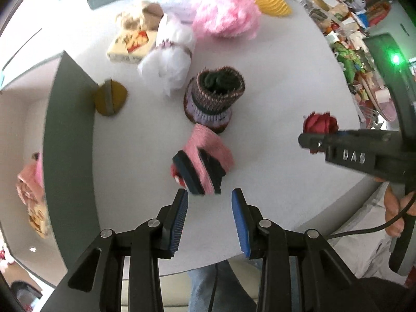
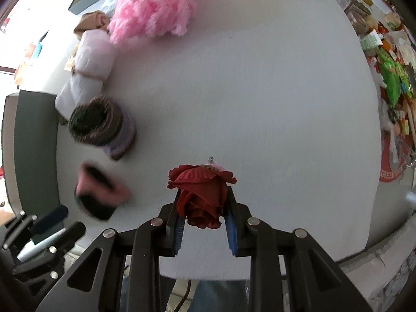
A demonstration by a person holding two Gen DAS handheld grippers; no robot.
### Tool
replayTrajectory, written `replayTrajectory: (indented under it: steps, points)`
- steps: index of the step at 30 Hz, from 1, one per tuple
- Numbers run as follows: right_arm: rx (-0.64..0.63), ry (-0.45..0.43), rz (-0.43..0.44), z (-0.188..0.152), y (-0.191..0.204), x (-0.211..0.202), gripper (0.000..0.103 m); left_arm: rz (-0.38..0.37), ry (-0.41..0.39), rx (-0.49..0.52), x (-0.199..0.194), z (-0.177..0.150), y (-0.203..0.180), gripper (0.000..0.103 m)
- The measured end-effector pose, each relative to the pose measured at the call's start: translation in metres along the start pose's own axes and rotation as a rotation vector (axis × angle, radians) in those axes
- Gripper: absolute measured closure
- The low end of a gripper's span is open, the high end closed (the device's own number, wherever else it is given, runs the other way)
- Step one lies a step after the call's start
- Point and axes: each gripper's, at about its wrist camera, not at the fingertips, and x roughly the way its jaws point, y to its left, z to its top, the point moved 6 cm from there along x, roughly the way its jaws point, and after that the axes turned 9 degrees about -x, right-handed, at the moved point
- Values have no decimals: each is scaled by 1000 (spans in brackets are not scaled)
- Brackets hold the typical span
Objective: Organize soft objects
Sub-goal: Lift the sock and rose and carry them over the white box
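Above white table (image 2: 260, 91), right gripper (image 2: 204, 202) pinches red rose (image 2: 202, 195); left gripper (image 1: 210, 195) narrowly parted, empty.

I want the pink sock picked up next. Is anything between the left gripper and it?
Nothing visible. The pink sock lies on the table just beyond the open left gripper. The striped knit roll stands behind the sock, not in front.

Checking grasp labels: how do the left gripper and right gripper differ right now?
The right gripper is clamped on a red fabric rose; the left gripper holds nothing, with bare table showing between its pads. The nearby pink sock roll lies untouched beyond the left gripper. Both point down at the table.
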Motion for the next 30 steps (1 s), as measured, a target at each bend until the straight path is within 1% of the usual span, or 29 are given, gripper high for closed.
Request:
replayTrajectory:
  steps: [9,11,13,16,17,18,19,20,21,23,24,25,26,27,28,29,30]
  points:
    - [27,-17,19,-15,23,-24,74,-11,-63,29,-32,-3,21,66]
    - [28,-21,20,-23,37,-35,74,-14,-66,24,-39,-6,30,66]
    - [20,-25,13,-27,43,-37,74,-17,-61,6,-41,-9,40,66]
    - [26,-25,14,-26,48,-40,74,-16,-42,-10,-27,-6,41,65]
    - [27,-26,13,-26,57,-32,74,-4,-38,-16,-19,-4,41,52]
    - [24,-28,9,-27,58,-35,74,-1,-35,-22,-13,-2,40,26]
    - [21,-30,6,-28,58,-37,74,-4,-35,-38,-4,0,39,19]
    - [19,-32,3,-34,56,-39,74,-6,-37,-49,0,1,39,17]
    - [18,-33,0,-38,47,-40,74,-5,-25,-59,9,4,38,17]
    - [25,-34,-8,-44,44,-46,74,1,15,-74,28,6,36,17]
    - [29,-33,-11,-39,39,-33,74,13,42,-84,42,7,35,17]
    - [36,-32,-16,-43,36,-34,74,26,56,-87,49,7,36,17]
    - [39,-30,-20,-46,33,-33,74,49,84,-87,62,7,36,19]
    - [42,-26,-26,-51,30,-35,74,59,101,-83,68,6,36,38]
    - [45,-25,-32,-54,27,-35,74,48,134,-76,76,3,35,49]
    - [48,-24,-38,-56,26,-36,74,40,132,-71,76,3,33,55]
    - [48,-25,-40,-58,24,-36,73,13,126,-61,73,3,29,71]
